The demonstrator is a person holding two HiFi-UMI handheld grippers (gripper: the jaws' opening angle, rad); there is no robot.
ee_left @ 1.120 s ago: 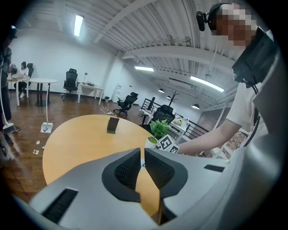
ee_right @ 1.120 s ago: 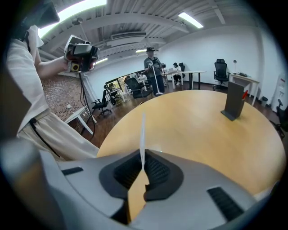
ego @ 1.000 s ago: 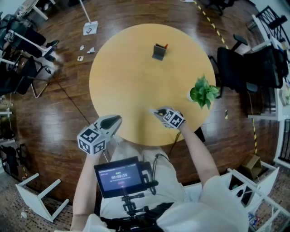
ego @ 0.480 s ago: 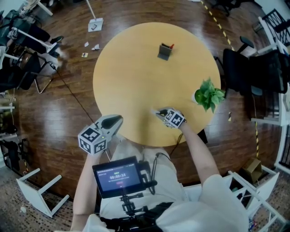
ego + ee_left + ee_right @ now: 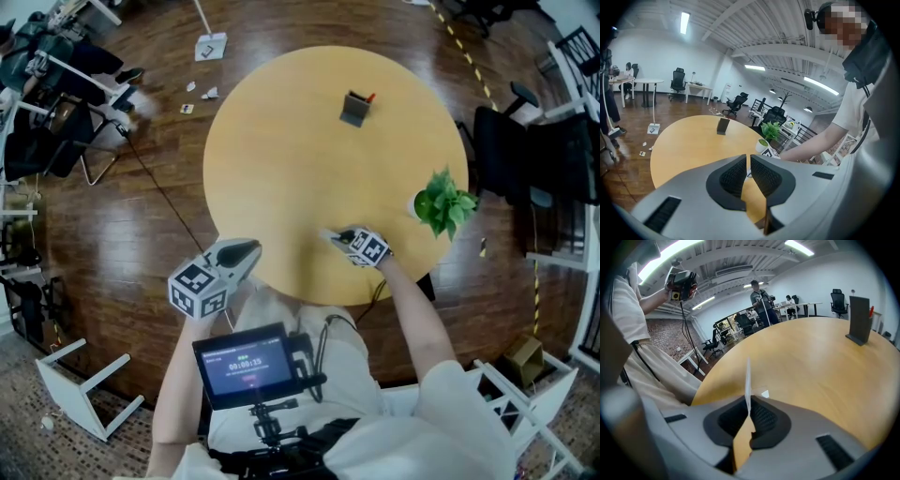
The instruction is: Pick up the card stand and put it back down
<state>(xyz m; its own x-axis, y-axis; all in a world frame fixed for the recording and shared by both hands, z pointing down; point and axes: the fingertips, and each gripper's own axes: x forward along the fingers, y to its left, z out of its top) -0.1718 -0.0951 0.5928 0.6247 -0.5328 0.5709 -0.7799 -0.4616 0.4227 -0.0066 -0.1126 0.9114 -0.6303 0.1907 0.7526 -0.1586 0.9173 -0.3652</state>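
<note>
- Head view: the stand [image 5: 354, 109] sits upright on the far part of the round table [image 5: 225, 187], well apart from both grippers; the right gripper [image 5: 330, 234] lies over the near edge, almost in line with it, and is the nearer one; the left gripper [image 5: 246, 251] hangs at the near rim, further to the left; a plant [image 5: 445, 202] stands at the right rim, off the straight path; the bare top between looks free of obstacles.
- Left gripper view: its jaws are drawn together to a thin slit with nothing in them; the stand [image 5: 723, 125] is far ahead, slightly left of the jaw line; the plant is nearer, to the right.
- Right gripper view: its jaws are clamped on a thin white card [image 5: 748, 380], seen edge-on and standing up from the pads; the stand [image 5: 859, 319] is far ahead to the right, a dark slab with its long axis vertical and a red bit [image 5: 871, 311] behind; this hand is likely busy, so the reach may need the card released first.
</note>
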